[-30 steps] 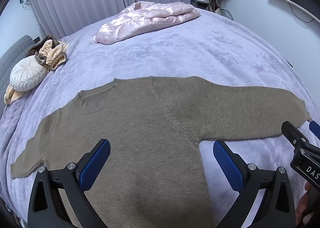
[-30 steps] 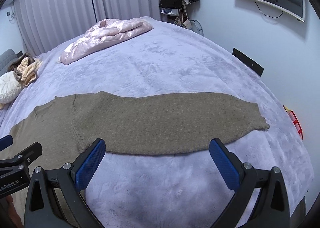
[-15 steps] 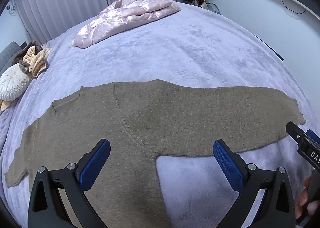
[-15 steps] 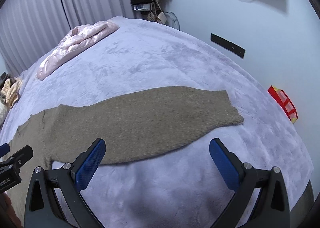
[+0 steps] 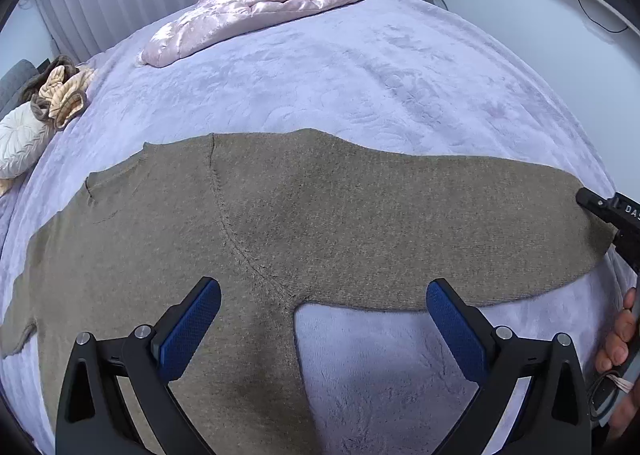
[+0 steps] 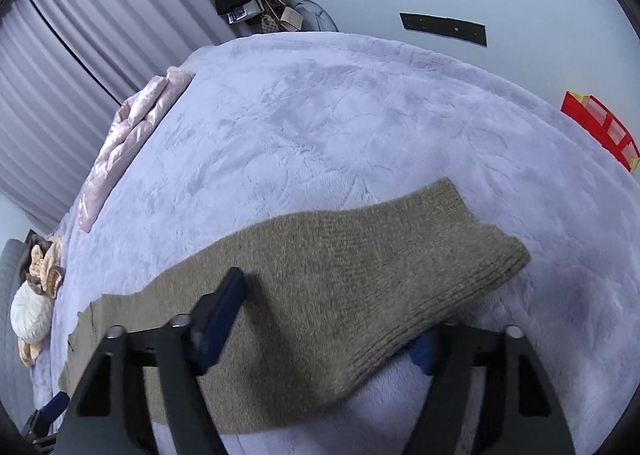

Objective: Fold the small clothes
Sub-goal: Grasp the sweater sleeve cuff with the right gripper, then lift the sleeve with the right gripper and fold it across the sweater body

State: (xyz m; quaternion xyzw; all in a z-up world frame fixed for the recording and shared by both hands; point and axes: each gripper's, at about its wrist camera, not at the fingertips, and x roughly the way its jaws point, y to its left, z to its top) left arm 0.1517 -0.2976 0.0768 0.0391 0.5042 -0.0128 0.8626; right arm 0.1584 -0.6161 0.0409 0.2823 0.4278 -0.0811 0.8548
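Lying flat across the near part of a lavender bedspread (image 5: 360,67), the olive-brown sweater (image 5: 320,215) has its body at the near left and its sleeves spread out to both sides. In the left wrist view the left gripper (image 5: 323,325) hangs over the armpit seam, jaws spread wide and holding nothing; one blue pad sits above the sweater body, the other above bare bedspread just near of the right sleeve.

In the right wrist view the right gripper (image 6: 332,319) is down at the right sleeve (image 6: 360,279), close to the ribbed cuff (image 6: 480,267). Its jaws stand wide apart. The left finger lies over the sleeve's top, while the right finger is tucked under the near edge of the cuff, mostly hidden by the knit. The sleeve edge there looks slightly raised over that finger, but the jaws have not closed on it. In the left wrist view the same gripper shows only as a black tip at the far right edge, over the sleeve end, with the person's fingers (image 5: 618,335) beside it.

At the far left of the bed a pink quilted blanket (image 5: 256,7) lies folded. Near the left edge sit a round white cushion (image 5: 20,143) and a bundle of beige and brown cloth (image 5: 60,95). Grey curtains (image 6: 80,67) hang behind the bed.
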